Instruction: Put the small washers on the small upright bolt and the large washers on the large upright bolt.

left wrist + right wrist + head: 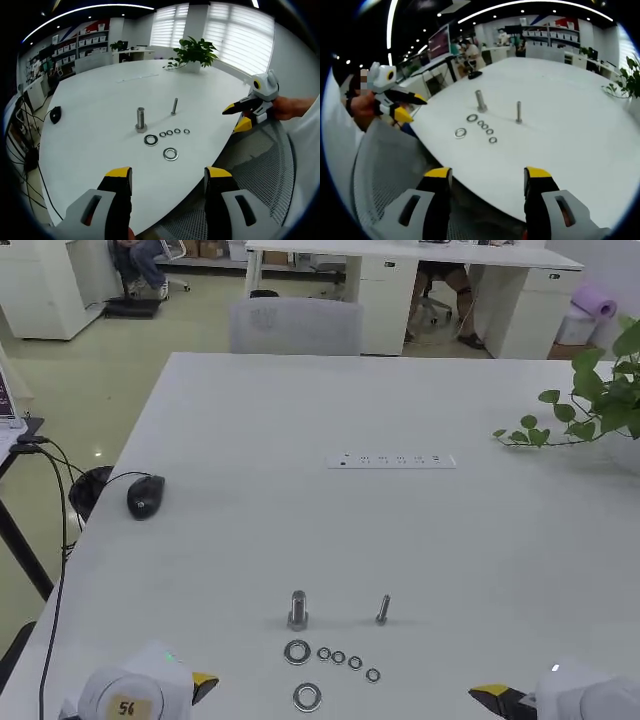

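Four small washers [338,657] lie in a row on the counter [400,540], at 7 o'clock of the one small bolt [383,609]. Two large washers [297,651] lie at 6 o'clock of the one large bolt [297,610], one nearer than the other. Both bolts stand upright and bare. The left tongs [169,172] and right tongs [488,172] are released and hold nothing, and they hover off the near edge at 7 and 5 o'clock. I'd pinch one washer by its rim, tip it up, centre its hole over the matching shank, then let go.
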Motion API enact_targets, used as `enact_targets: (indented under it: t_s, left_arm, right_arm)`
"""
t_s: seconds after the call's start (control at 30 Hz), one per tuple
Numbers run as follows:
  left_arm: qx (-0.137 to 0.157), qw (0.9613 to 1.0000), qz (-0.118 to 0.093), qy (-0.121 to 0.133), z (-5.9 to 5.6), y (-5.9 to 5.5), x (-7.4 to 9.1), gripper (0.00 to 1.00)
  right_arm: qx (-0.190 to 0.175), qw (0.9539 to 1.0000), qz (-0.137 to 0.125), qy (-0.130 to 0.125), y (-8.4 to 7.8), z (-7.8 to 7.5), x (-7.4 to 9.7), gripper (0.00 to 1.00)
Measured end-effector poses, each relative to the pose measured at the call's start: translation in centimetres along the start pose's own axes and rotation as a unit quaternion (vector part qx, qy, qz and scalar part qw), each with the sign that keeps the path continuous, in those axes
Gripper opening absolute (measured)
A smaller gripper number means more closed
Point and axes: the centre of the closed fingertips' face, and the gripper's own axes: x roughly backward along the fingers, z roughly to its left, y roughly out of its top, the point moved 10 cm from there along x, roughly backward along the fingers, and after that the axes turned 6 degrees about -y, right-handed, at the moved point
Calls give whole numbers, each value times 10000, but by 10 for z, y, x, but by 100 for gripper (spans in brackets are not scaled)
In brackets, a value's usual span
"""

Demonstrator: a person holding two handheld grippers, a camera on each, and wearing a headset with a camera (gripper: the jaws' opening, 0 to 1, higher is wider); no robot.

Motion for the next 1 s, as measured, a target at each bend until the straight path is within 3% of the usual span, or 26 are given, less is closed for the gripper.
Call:
enact_targets:
  t_s: [0.33,0.83,1.0]
  left_arm:
    - [28,10000,41,-47,-8,-4,-3,58]
    - [110,9999,-32,8,-6,-3,-3,58]
    - [114,9999,-52,35,-4,-2,-2,58]
  right_arm:
    - [47,9999,71,73,-3,1,-1,60]
    - [108,9995,162,228,-1,3,-7,55]
    - [499,9979,384,167,5,-3,-16,49]
